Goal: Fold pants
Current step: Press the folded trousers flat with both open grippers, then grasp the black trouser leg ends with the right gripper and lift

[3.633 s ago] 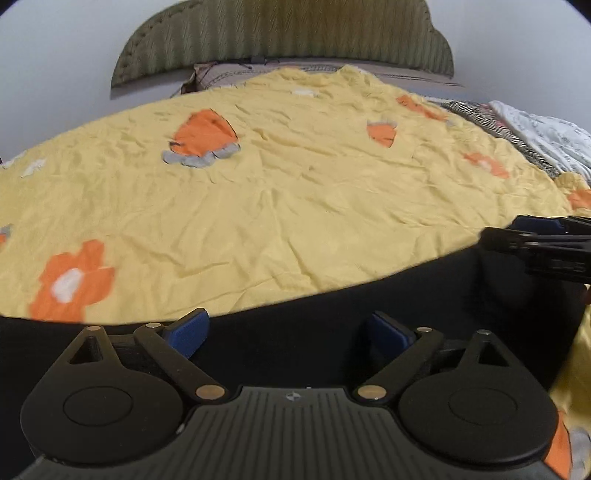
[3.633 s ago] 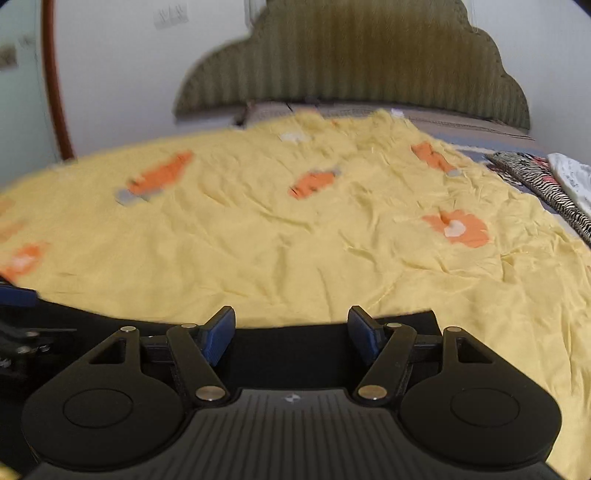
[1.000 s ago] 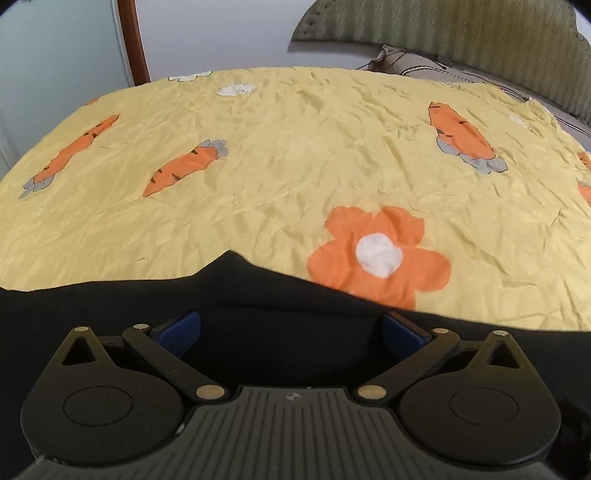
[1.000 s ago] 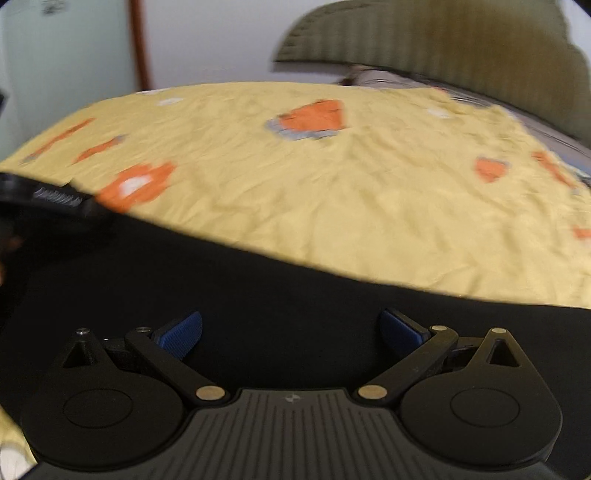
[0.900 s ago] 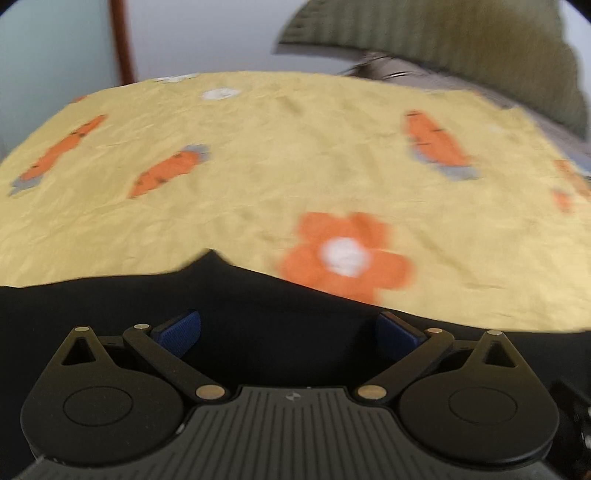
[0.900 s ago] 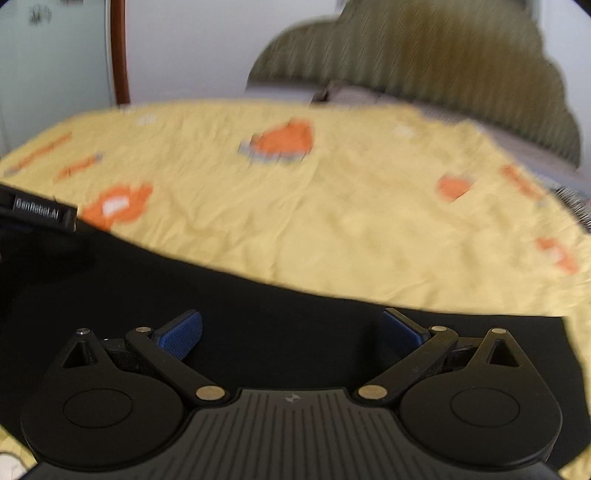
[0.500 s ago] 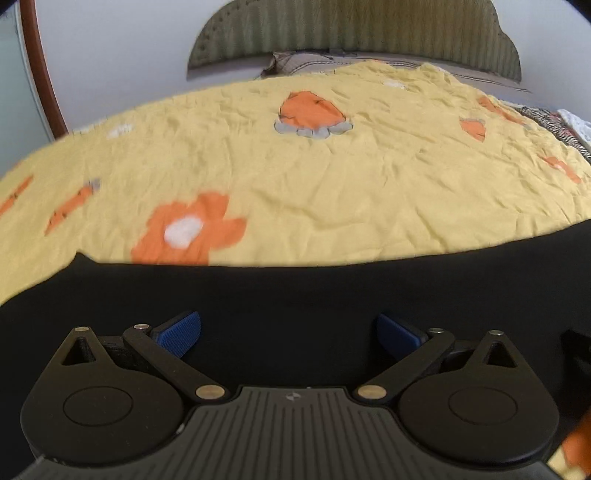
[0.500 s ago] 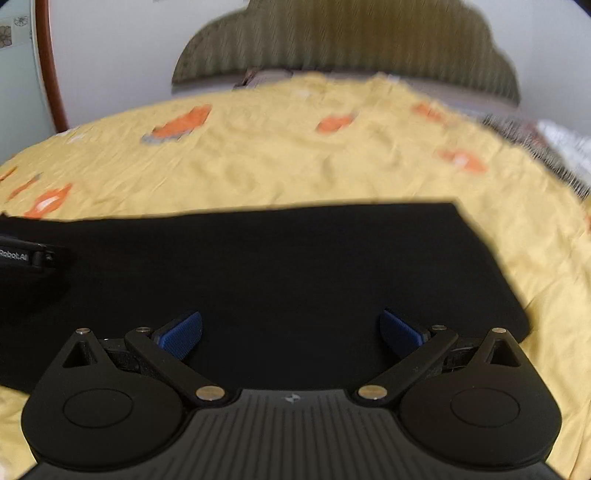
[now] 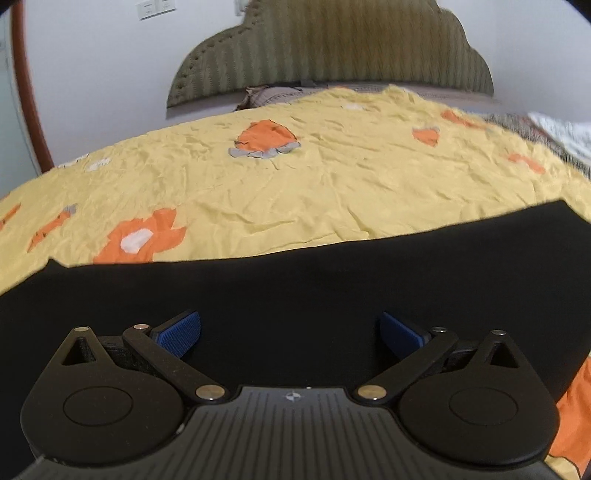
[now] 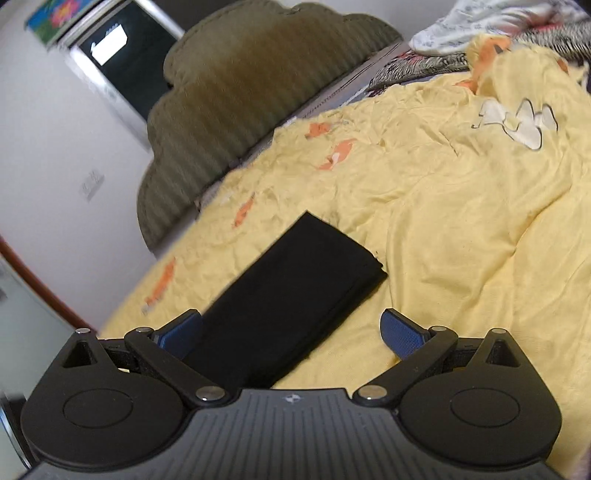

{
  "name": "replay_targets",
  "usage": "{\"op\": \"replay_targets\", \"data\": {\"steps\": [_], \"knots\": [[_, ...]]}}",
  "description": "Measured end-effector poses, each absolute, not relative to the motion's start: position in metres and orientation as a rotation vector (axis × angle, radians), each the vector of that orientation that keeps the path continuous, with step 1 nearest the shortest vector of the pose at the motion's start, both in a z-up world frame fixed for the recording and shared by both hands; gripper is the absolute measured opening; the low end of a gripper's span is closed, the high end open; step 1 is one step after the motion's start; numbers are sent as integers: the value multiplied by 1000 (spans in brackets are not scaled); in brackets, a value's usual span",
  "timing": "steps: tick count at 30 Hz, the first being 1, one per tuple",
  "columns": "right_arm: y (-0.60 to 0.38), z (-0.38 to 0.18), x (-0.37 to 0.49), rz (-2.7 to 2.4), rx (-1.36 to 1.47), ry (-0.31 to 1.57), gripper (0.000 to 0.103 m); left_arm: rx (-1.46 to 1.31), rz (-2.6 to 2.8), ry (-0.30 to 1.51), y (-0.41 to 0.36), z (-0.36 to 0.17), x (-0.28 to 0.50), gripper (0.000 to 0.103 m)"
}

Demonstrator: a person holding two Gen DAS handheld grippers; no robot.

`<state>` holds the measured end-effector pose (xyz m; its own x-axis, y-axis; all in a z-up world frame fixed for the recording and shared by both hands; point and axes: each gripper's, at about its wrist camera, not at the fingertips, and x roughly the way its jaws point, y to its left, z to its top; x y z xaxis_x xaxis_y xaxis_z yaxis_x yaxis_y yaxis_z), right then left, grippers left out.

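Observation:
The black pants (image 9: 295, 280) lie folded into a long flat strip on the yellow bedsheet (image 9: 295, 192). In the right wrist view the pants (image 10: 295, 299) show as a layered rectangle with stacked edges at its far end. My left gripper (image 9: 290, 330) is open and empty, low over the middle of the strip. My right gripper (image 10: 291, 330) is open and empty, raised and tilted, above the near part of the pants and the sheet beside them.
A green padded headboard (image 9: 332, 48) stands at the far end of the bed. Patterned bedding and white cloth (image 10: 498, 22) are heaped at the bed's right side. The sheet is rumpled into ridges (image 10: 480, 221) right of the pants.
The right gripper has lifted away from the pants and tilted, now viewing them from higher up. The left gripper stays low over the strip and has turned slightly. Both stay open.

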<state>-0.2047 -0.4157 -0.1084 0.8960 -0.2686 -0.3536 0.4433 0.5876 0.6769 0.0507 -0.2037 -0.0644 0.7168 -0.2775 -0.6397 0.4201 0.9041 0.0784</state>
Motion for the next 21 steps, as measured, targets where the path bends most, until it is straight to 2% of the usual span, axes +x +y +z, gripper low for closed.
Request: {"op": "replay_targets", "data": {"steps": [8,17,20,21], "knots": [[-425,-114,-190,-417,902,212,103,206,-393,655,-200,-64,47,103],[-439,-121,-191,-428,1000,89,103,202,-395,657,-200,-64,47,103],[-444,-129,-198,-370,1083,13,93,202,-395,657,-199,-64,47,103],[-445,-130,-199,-379,1096,0,86,202,-395,657,-199,-64,47,103]]}}
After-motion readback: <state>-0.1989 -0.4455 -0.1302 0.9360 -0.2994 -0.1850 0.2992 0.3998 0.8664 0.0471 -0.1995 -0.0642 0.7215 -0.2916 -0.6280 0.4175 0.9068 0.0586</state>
